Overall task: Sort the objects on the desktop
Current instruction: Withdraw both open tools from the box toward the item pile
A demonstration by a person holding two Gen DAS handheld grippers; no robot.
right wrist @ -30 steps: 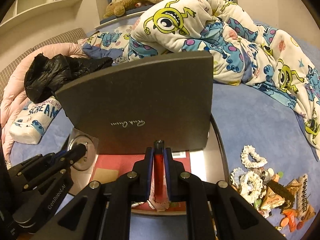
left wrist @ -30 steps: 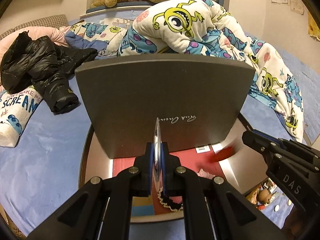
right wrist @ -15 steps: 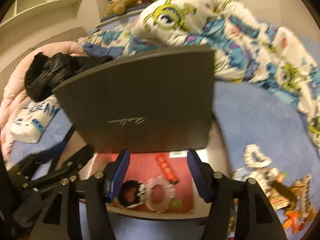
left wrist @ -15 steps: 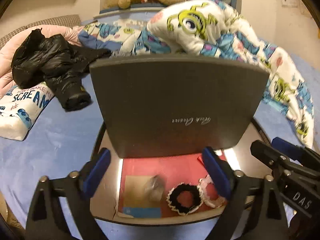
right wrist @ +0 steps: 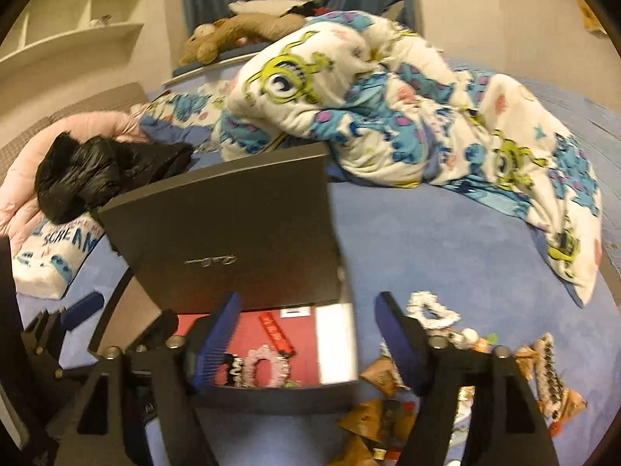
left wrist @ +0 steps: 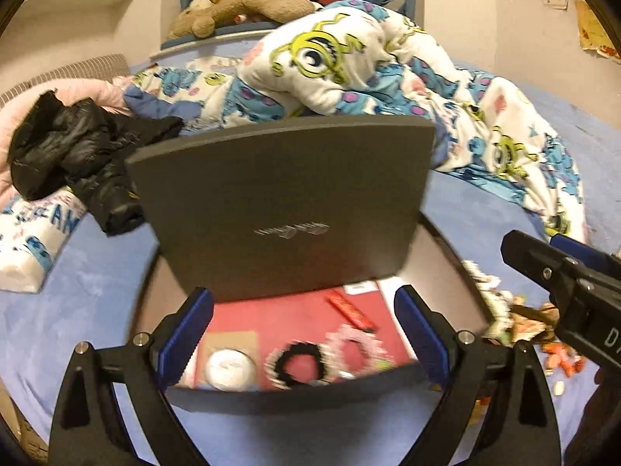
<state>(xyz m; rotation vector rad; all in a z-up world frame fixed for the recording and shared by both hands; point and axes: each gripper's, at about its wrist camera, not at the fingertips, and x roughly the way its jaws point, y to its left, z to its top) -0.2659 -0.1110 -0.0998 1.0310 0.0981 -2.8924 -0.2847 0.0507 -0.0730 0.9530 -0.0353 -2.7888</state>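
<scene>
A dark grey box (left wrist: 202,400) with its lid (left wrist: 287,194) standing open lies on the blue bed cover. Inside on the red lining lie a round silver disc (left wrist: 229,366), a black scrunchie (left wrist: 300,361), a pink scrunchie (left wrist: 355,349) and a red stick (left wrist: 351,307). My left gripper (left wrist: 302,334) is open and empty above the box's front. My right gripper (right wrist: 310,343) is open and empty over the box's right edge (right wrist: 335,345); the red stick (right wrist: 276,328) and pink scrunchie (right wrist: 268,365) show there too.
Loose scrunchies (right wrist: 432,310), snack packets (right wrist: 382,378) and small bits lie on the cover right of the box. A monster-print quilt (right wrist: 388,116), a black jacket (left wrist: 73,155) and a printed pillow (left wrist: 35,240) lie behind. The right gripper's body (left wrist: 574,295) shows at the left view's right edge.
Both grippers opened and drew back. The left let go of the silver disc and the right let go of the red stick; both now lie in the box. The right has shifted rightward.
</scene>
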